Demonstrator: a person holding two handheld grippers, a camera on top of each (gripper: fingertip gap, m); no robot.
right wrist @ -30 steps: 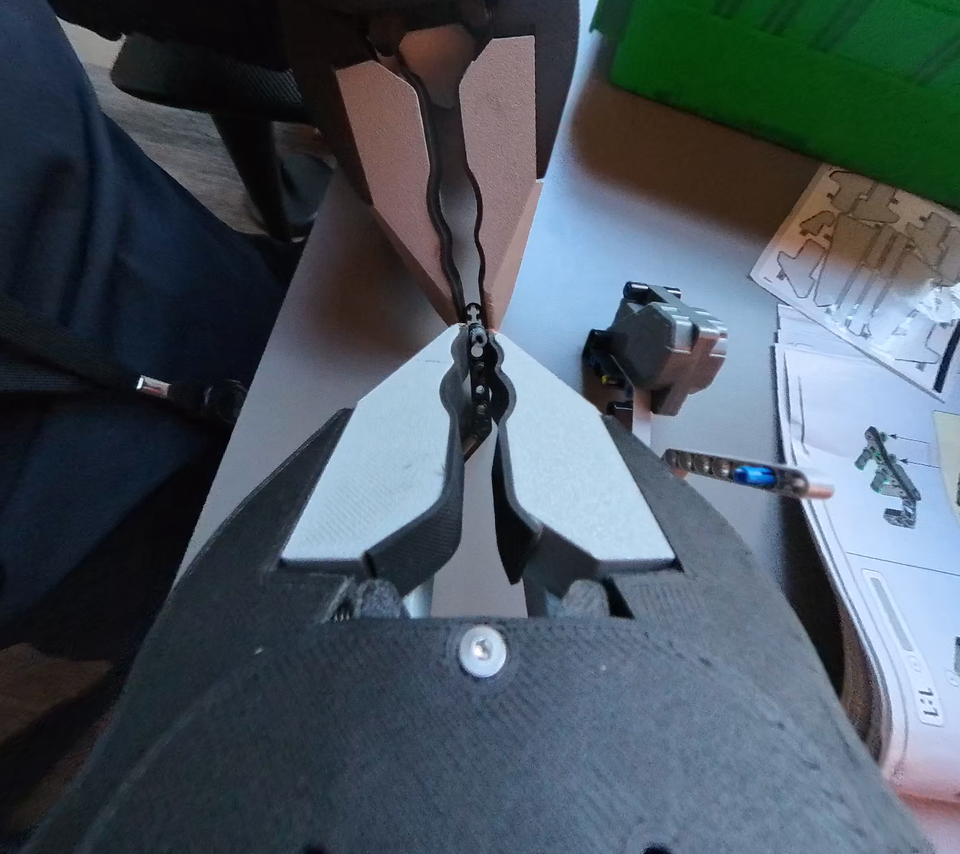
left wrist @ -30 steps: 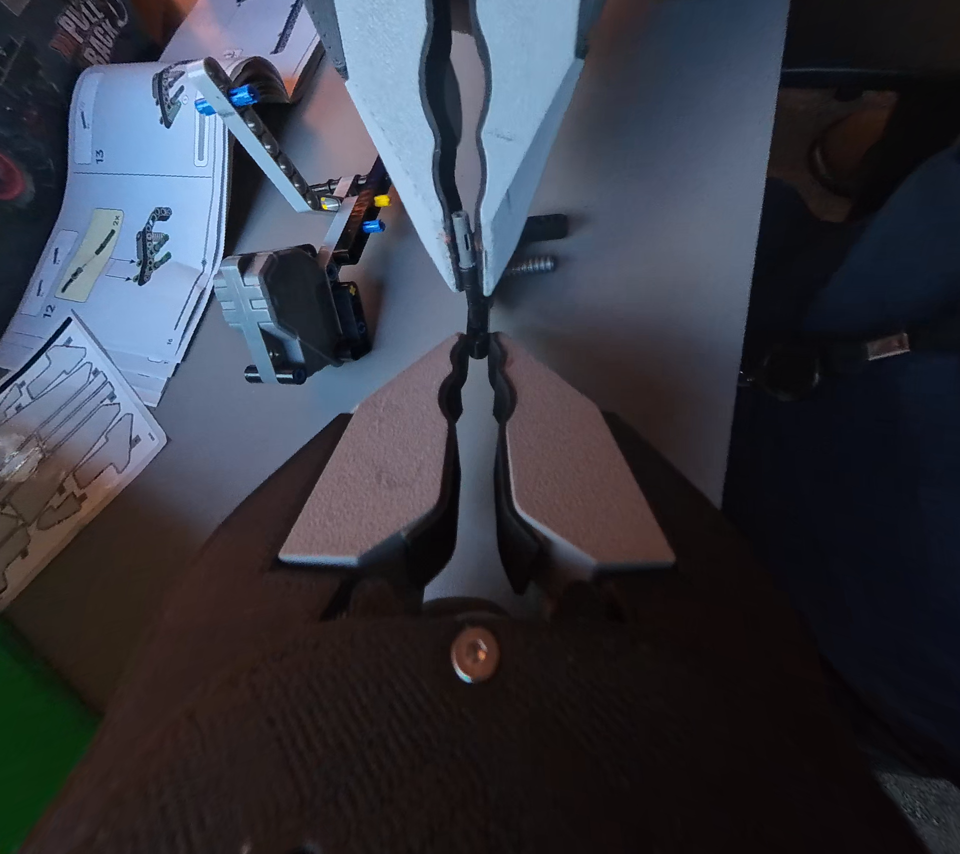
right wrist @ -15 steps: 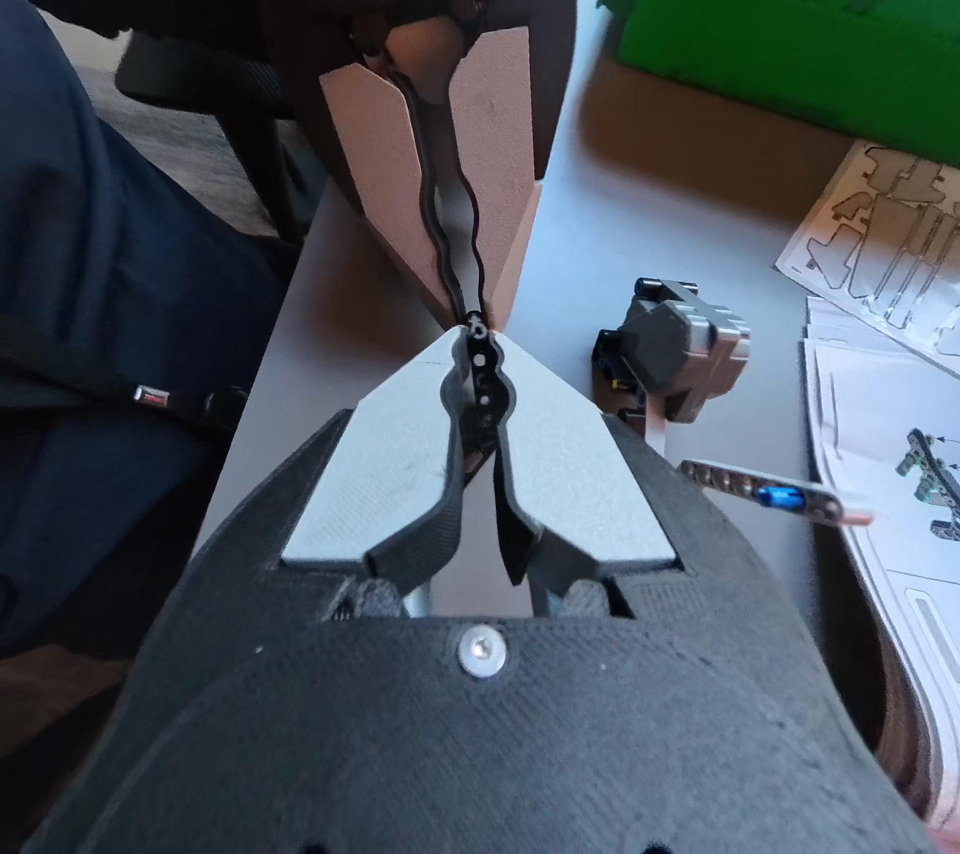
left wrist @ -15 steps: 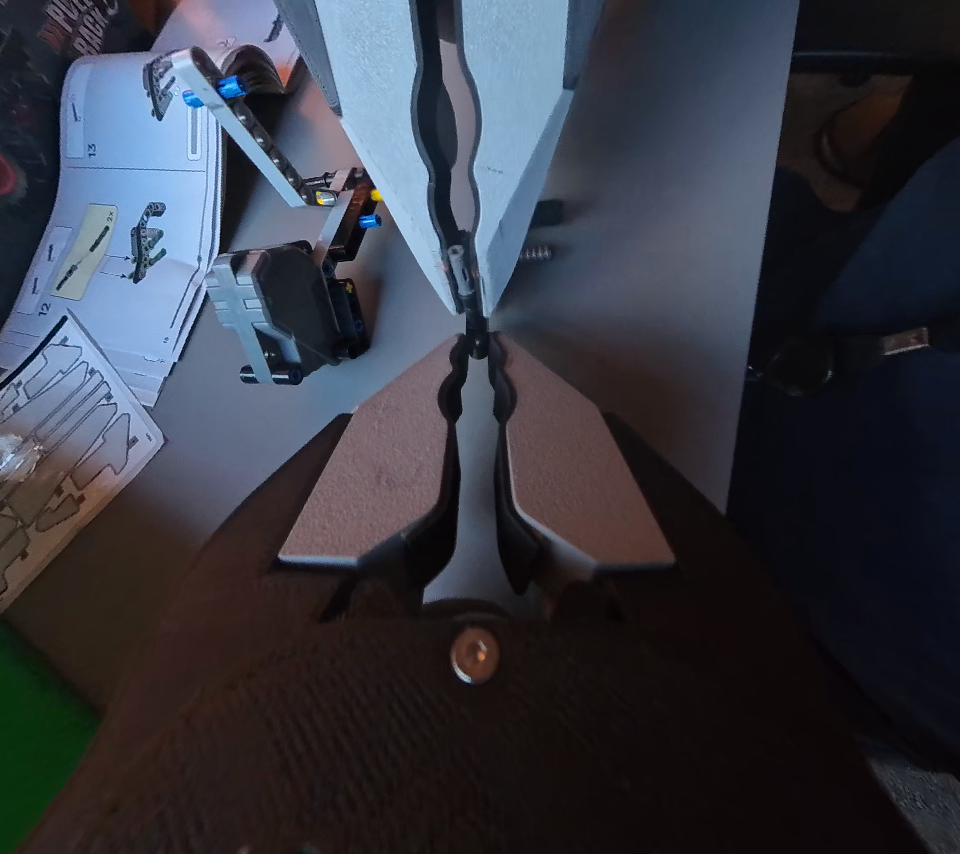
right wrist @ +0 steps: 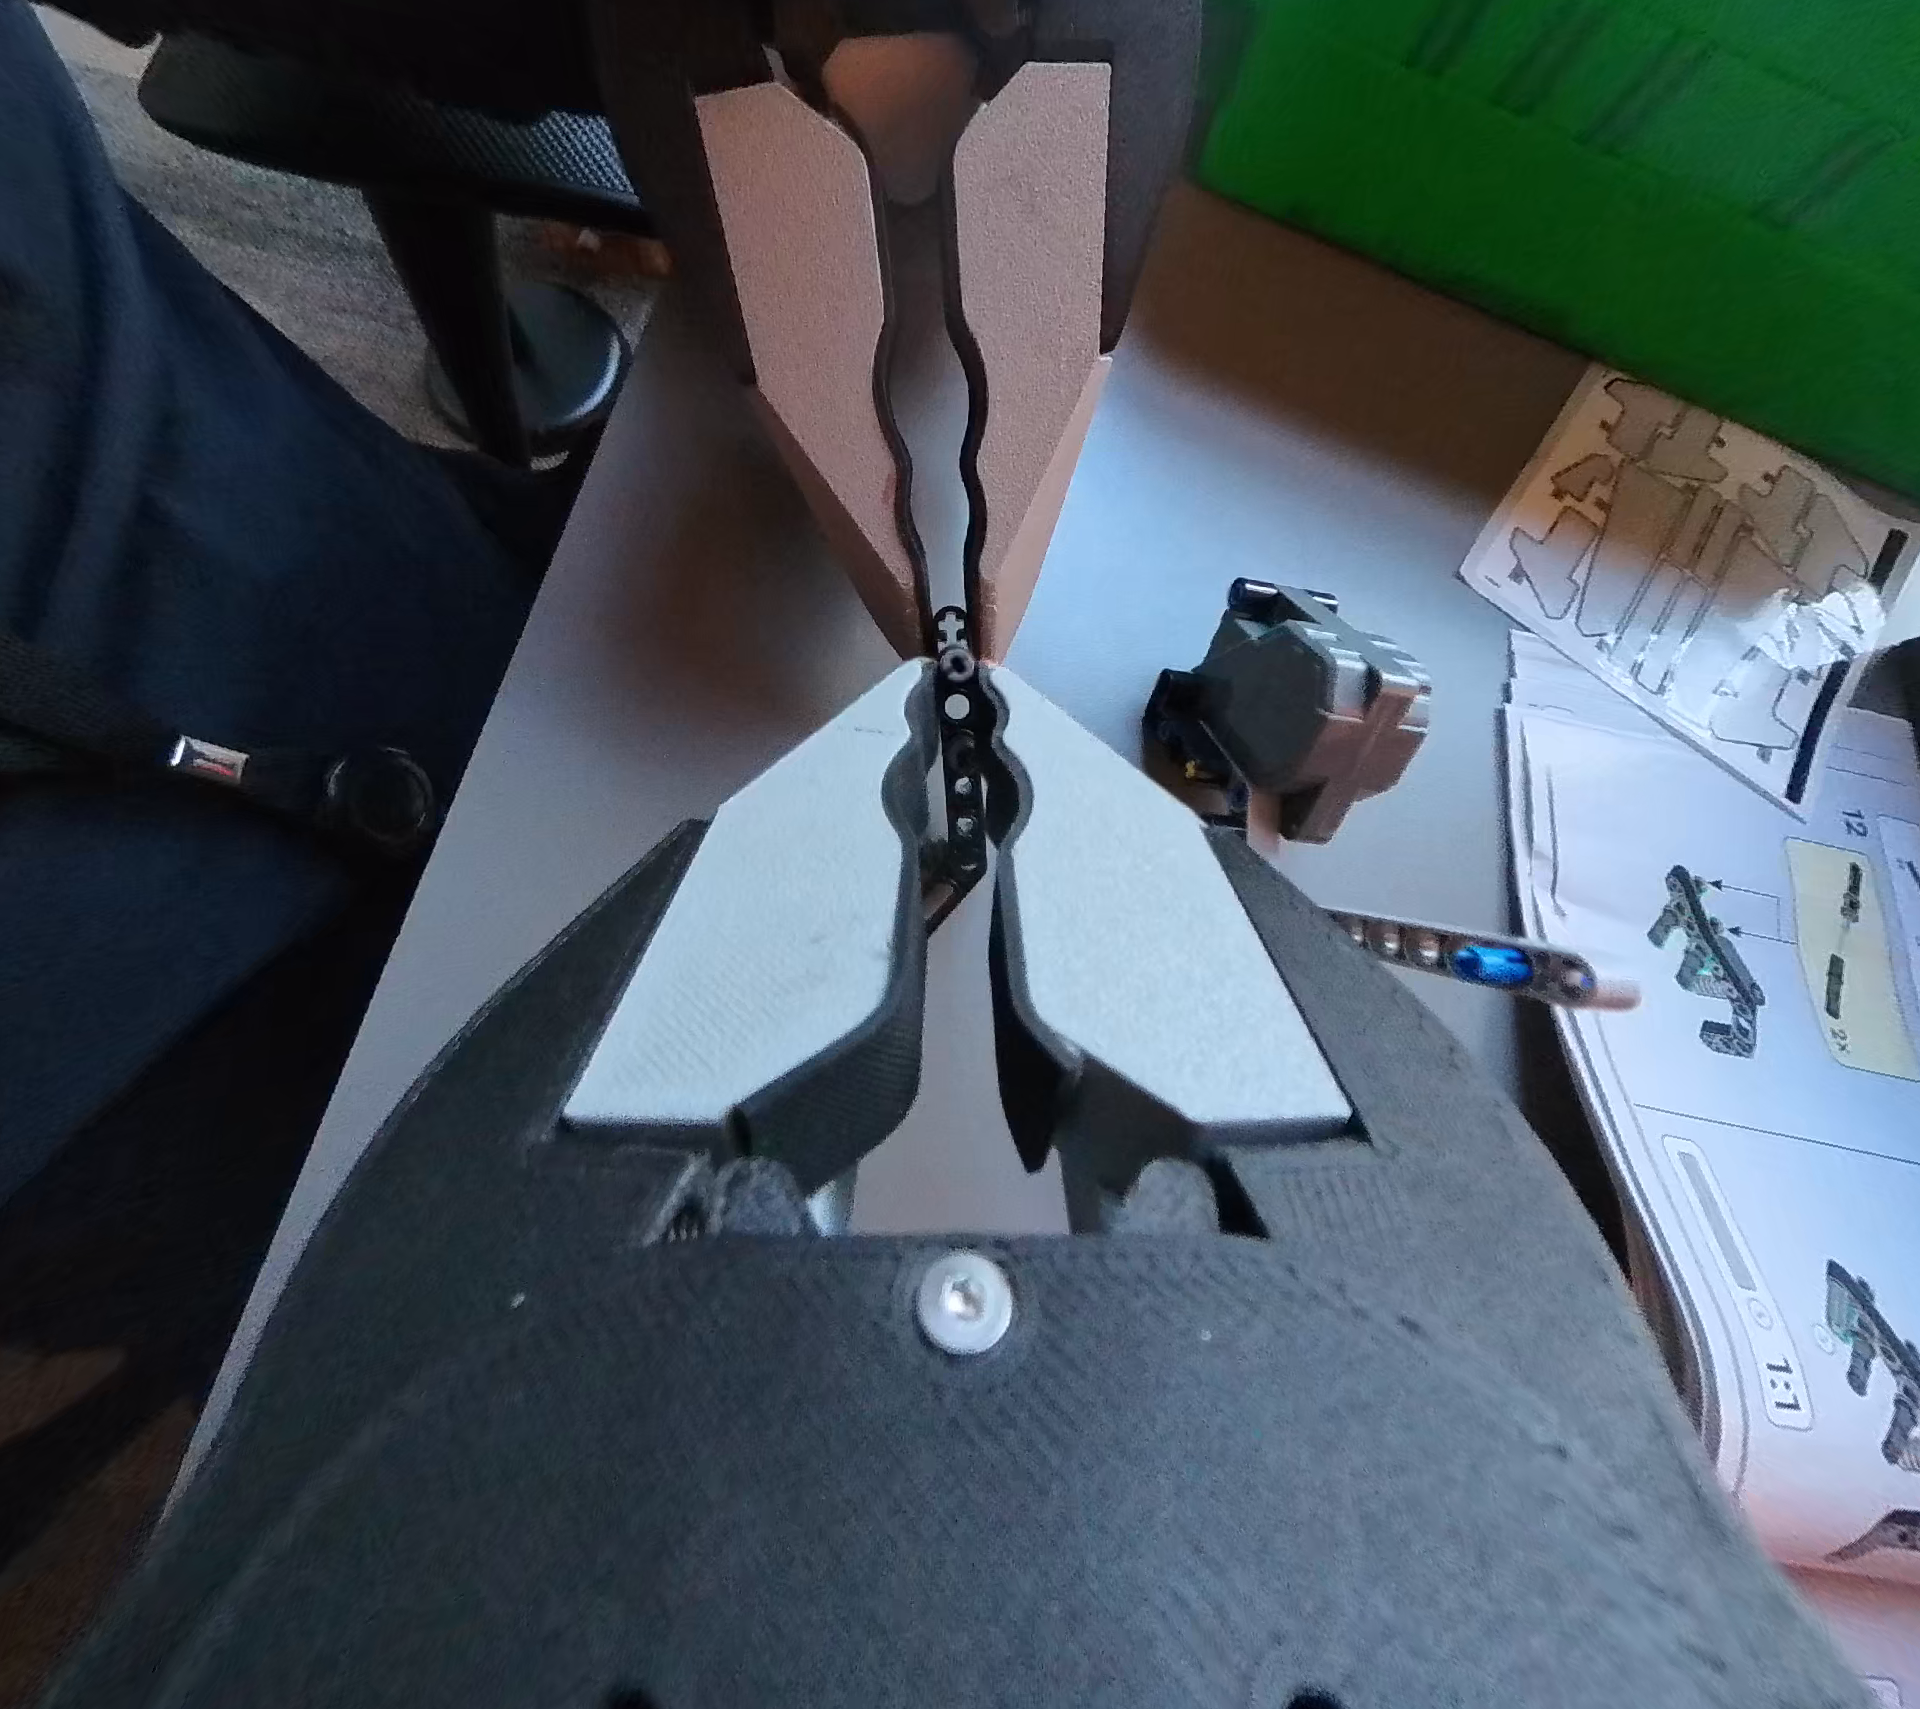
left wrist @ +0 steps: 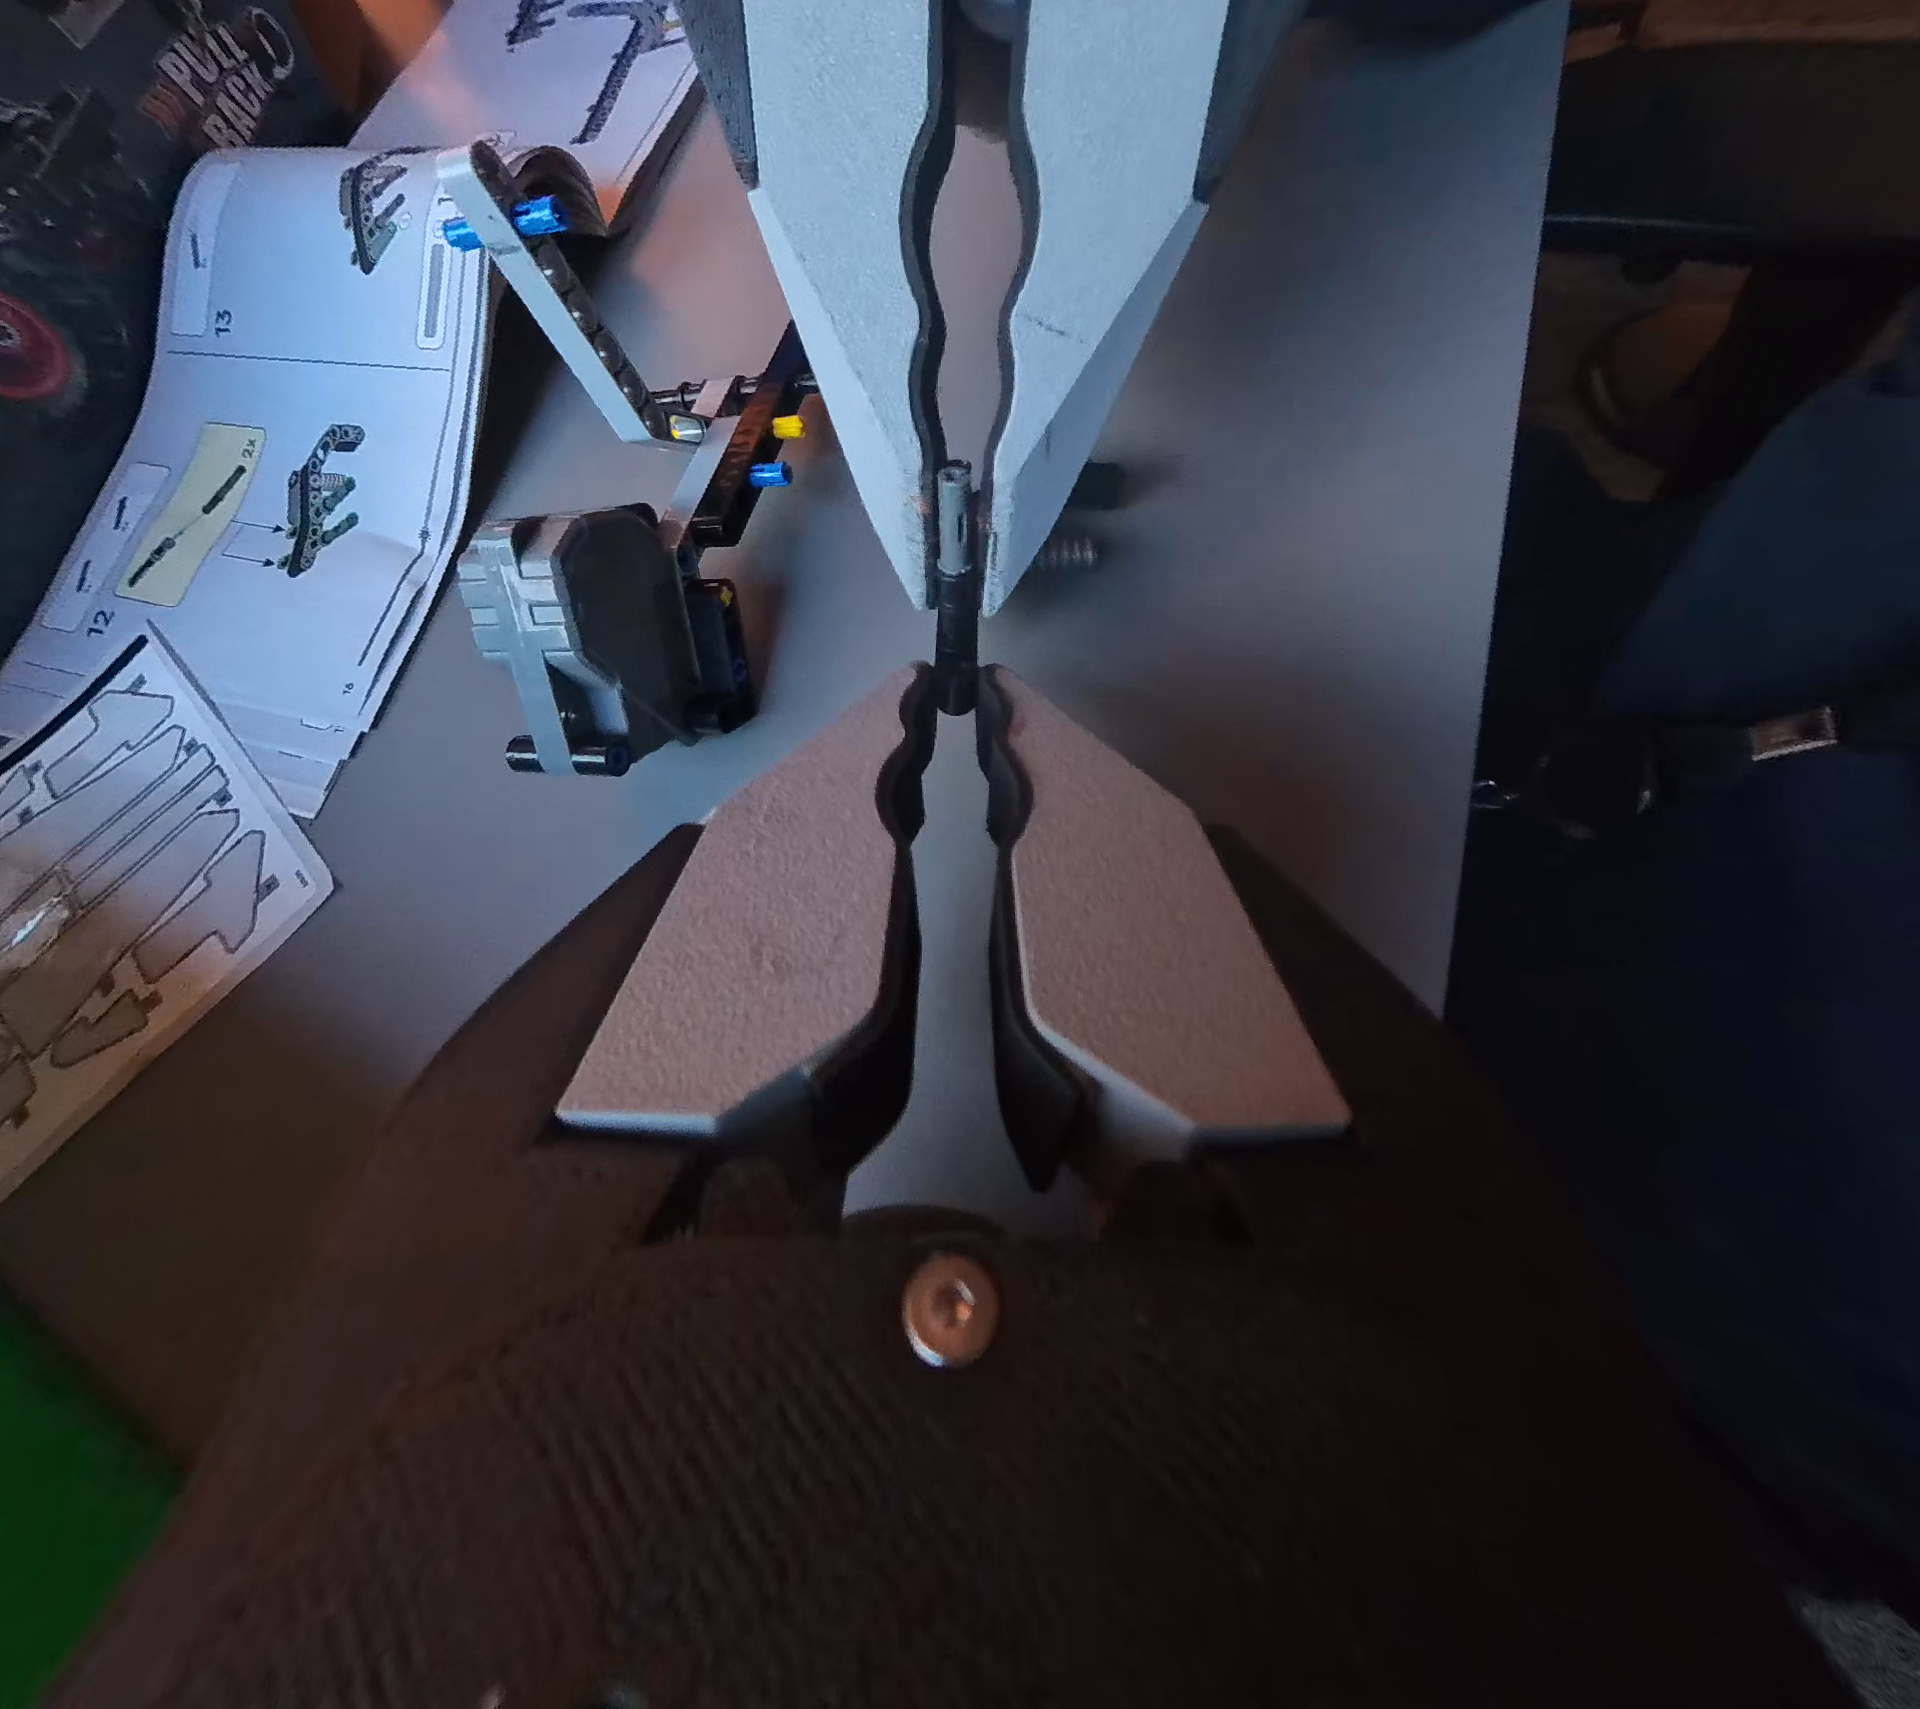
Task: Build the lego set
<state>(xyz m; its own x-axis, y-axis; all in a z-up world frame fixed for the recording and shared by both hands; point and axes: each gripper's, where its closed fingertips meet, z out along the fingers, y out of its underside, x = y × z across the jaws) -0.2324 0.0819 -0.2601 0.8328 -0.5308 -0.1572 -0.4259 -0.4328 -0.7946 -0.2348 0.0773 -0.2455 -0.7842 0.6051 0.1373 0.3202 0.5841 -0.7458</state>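
My two grippers meet tip to tip above the grey table (left wrist: 1299,516). A slim black lego beam (right wrist: 961,755) with a row of holes lies between my right gripper's (right wrist: 956,683) shut fingers. Its cross-hole end reaches into the tips of my left gripper (right wrist: 951,620). In the left wrist view my left gripper (left wrist: 951,688) is shut on a dark stem. That stem runs into the right gripper (left wrist: 951,594), where a grey pin-like end (left wrist: 954,516) shows. How pin and beam join is hidden.
A partly built model with a grey-black motor block (left wrist: 592,631) and a grey beam with blue pins (left wrist: 551,309) lies on the table, also in the right wrist view (right wrist: 1299,724). An open instruction booklet (left wrist: 281,433), sticker sheet (right wrist: 1683,568), green bin (right wrist: 1558,80), loose screw (left wrist: 1070,558). A person's dark blue legs (right wrist: 208,516) are at the table edge. Only a small space, under 4 cm, lies between the two pairs of fingers.
Both grippers stay shut and tip to tip on the piece. The pair has shifted slightly over the table, so the model and booklet sit a little differently in both views.
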